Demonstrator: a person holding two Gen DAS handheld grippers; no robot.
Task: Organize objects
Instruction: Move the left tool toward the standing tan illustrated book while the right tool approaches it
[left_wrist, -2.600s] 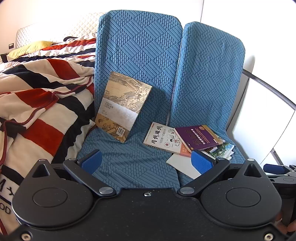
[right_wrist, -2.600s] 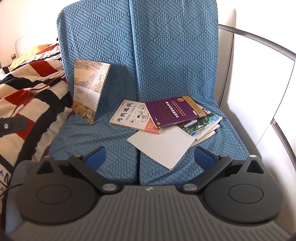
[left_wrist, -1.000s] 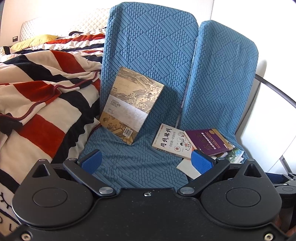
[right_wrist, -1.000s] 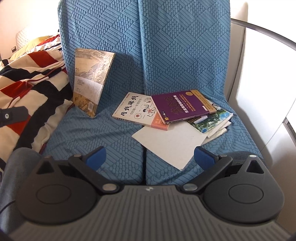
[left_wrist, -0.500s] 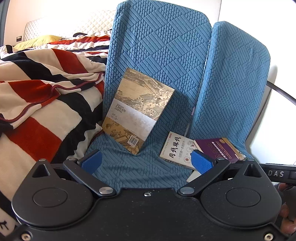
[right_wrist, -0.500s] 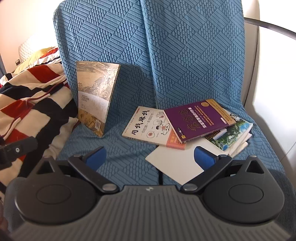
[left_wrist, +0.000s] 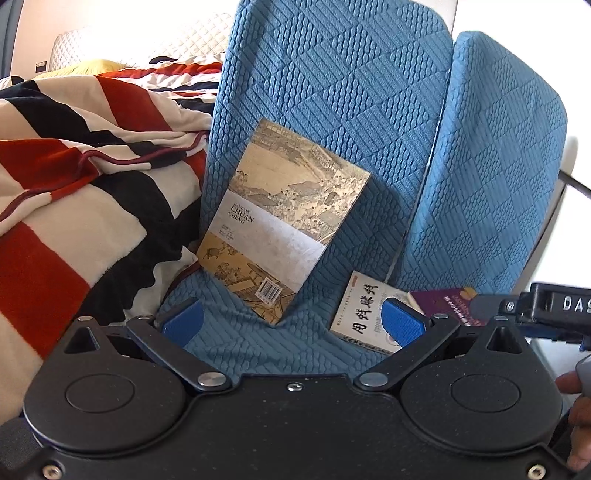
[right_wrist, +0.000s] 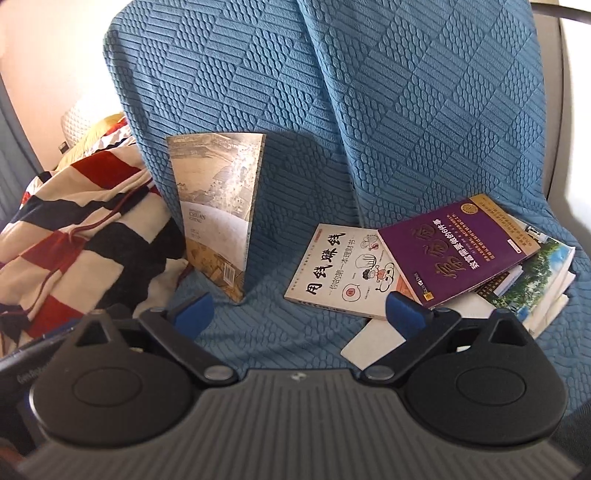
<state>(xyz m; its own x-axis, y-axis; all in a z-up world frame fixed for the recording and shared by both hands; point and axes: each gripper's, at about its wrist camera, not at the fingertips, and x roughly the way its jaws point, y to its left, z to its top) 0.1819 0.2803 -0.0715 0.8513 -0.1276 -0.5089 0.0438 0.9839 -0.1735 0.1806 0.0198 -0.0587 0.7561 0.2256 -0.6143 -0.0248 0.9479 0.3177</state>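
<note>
Right wrist view: both grippers, left gripper (left_wrist: 291, 321) and right gripper (right_wrist: 299, 308), hover with fingers apart and empty over a blue chair (right_wrist: 369, 110), where a beige book (right_wrist: 218, 206) leans upright at left and loose books (right_wrist: 454, 251) lie heaped at right, likely awaiting stacking.

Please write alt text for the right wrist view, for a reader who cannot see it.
The open right gripper faces a blue quilted chair: a tan painted-cover book leans upright against its backrest, while a white cartoon-cover book and a purple paperback lie overlapping on the seat. A striped blanket lies left.
</note>
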